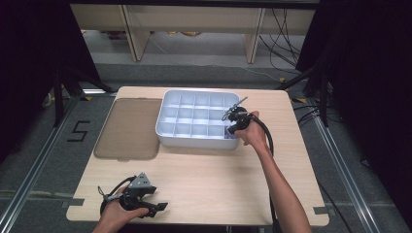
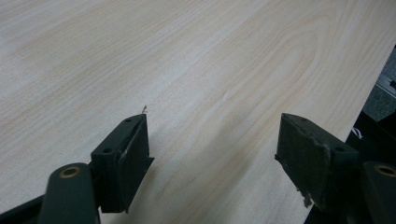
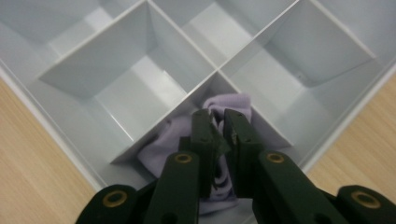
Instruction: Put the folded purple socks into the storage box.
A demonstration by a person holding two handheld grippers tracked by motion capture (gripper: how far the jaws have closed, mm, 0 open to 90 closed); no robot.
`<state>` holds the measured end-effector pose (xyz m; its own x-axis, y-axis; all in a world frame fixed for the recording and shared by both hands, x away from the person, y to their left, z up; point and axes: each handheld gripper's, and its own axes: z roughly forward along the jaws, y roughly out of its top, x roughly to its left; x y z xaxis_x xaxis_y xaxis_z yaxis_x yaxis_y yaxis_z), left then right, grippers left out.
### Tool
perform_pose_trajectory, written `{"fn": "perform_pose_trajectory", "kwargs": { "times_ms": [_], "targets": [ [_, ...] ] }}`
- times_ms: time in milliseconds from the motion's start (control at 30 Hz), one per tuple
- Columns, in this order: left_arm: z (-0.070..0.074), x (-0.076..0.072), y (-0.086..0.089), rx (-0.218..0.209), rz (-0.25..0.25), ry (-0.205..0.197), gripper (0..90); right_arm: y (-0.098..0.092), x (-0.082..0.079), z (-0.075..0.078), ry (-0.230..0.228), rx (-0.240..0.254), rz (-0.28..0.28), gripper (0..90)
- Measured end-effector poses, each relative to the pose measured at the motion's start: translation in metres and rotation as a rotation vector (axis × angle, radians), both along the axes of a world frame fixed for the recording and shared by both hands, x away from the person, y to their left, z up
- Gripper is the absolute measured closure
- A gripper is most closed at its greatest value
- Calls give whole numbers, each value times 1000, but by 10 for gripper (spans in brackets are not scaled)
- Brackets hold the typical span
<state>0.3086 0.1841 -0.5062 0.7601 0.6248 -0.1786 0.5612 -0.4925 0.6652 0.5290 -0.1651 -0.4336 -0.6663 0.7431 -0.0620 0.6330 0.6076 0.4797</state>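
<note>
Right hand-held gripper (image 3: 219, 126) is down in the corner compartment of the white divided tray (image 1: 167, 104), nearest the person on the right side, jaws narrow and pinched on a lilac cloth (image 3: 161, 149) bunched in that cell; a fold of it sits between the pads. Looks like the stuffing step: cloth being tucked into the cell, mostly in already, some still heaped against the divider. Next move likely calls for letting go and lifting straight out without dragging fabric back up. Left hand-held gripper (image 2: 215, 154) rests idle, jaws wide with nothing between them, near the front left of the bench (image 1: 204, 179). Smoky lid (image 1: 128, 128) lies flat just left of the tray.
</note>
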Motion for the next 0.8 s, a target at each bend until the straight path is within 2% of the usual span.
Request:
{"fn": "perform_pose_trajectory", "kwargs": {
  "times_ms": [33,133,200,300,367,433,467,500,533,600,633,733,767,800],
  "targets": [
    [0,0,0,0,0,1,250,-1,-1,3,-6,30,-8,805],
    [0,0,0,-4,1,-1,250,-5,-5,11,-24,65,-12,775],
    [0,0,0,-3,-1,-1,250,-7,-12,25,-53,105,-16,765],
    [0,0,0,-7,2,-3,250,-8,-15,31,-63,134,-5,762],
    [0,0,-1,-25,16,-2,250,-9,-19,33,-74,147,0,756],
    [0,0,-1,-23,15,-3,250,-10,-23,35,-80,165,7,750],
    [1,1,1,-3,0,-4,250,-11,-24,35,-93,169,9,747],
    [0,1,0,-12,20,0,250,-11,-26,36,-102,183,12,744],
    [1,1,0,-19,15,-4,250,-11,-28,37,-99,195,18,737],
    [1,1,2,-3,4,-5,250,-11,-34,39,-91,215,15,726],
    [1,1,2,-5,6,-6,250,-11,-34,39,-108,217,27,720],
    [1,1,2,-5,9,-6,250,-9,-41,40,-108,247,33,700],
    [1,1,2,-3,9,-5,250,-9,-43,39,-123,244,40,698],
    [1,1,2,-4,10,-6,250,-8,-44,39,-112,243,47,698]
  ]
}}
